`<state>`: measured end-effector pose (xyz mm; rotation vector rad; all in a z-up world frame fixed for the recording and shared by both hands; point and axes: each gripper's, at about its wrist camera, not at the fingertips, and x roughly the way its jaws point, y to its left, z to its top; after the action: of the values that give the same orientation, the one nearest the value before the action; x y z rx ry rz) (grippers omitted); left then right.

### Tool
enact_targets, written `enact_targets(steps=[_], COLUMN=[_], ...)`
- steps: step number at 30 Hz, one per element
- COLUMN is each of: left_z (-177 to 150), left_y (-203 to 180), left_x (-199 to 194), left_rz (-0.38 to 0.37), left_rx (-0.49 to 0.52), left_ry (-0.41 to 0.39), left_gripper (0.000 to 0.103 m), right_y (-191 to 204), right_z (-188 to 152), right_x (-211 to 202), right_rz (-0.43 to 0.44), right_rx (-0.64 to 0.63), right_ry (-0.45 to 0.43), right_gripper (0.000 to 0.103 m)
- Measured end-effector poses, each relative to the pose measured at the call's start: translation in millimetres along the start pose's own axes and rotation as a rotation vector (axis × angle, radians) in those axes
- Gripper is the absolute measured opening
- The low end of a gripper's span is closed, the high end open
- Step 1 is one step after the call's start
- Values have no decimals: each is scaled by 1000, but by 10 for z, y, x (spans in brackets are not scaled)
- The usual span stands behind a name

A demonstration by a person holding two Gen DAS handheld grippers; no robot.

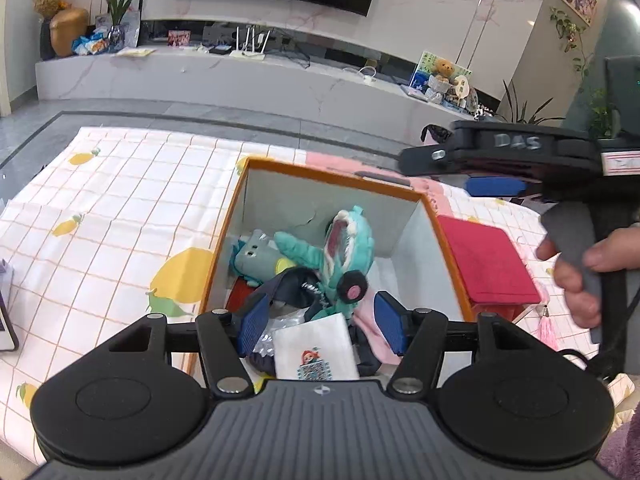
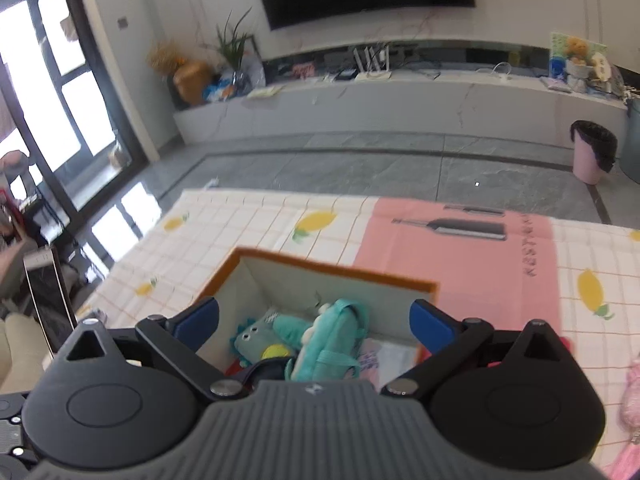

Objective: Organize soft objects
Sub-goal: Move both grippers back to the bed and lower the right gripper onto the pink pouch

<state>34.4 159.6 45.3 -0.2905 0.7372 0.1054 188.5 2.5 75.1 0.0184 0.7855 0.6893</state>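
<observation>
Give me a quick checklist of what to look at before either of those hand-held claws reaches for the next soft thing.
1. Right gripper empty, jaws wide apart: ok.
2. Left gripper empty, jaws apart above the box contents: ok.
3. Teal plush fully inside the orange-rimmed box: ok.
4. Grey plush also inside: ok.
5. Room left in the box: cannot tell; white cloth and other items already pile up.
6. Soft things still outside: not ok, a pink item lies on the mat.

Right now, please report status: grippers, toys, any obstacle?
Both hand-held grippers, left and right, open, empty. Teal plush toy lies inside orange-rimmed cardboard box. Nothing blocking.
</observation>
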Motion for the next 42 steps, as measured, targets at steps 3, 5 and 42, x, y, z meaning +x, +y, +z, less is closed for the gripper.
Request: enact_targets(steps=[3,5,42], left_z=[54,98,-1217], left_y=[-146,-275,-2472], left_x=[-130,-193,1202], left_rz=[7,-6,-418], left_rx=[-6,13,413], left_ry=[-63,-89,28], left_gripper=[71,71,74], right_y=[-199,-382,-3102], right_z=[74,128,-1113], right_x=[-305,-499,119], right_rz=[-52,-94,-432], right_rx=[27,52,140], right_ry=[-77,-113,194], right_gripper=[100,100,61])
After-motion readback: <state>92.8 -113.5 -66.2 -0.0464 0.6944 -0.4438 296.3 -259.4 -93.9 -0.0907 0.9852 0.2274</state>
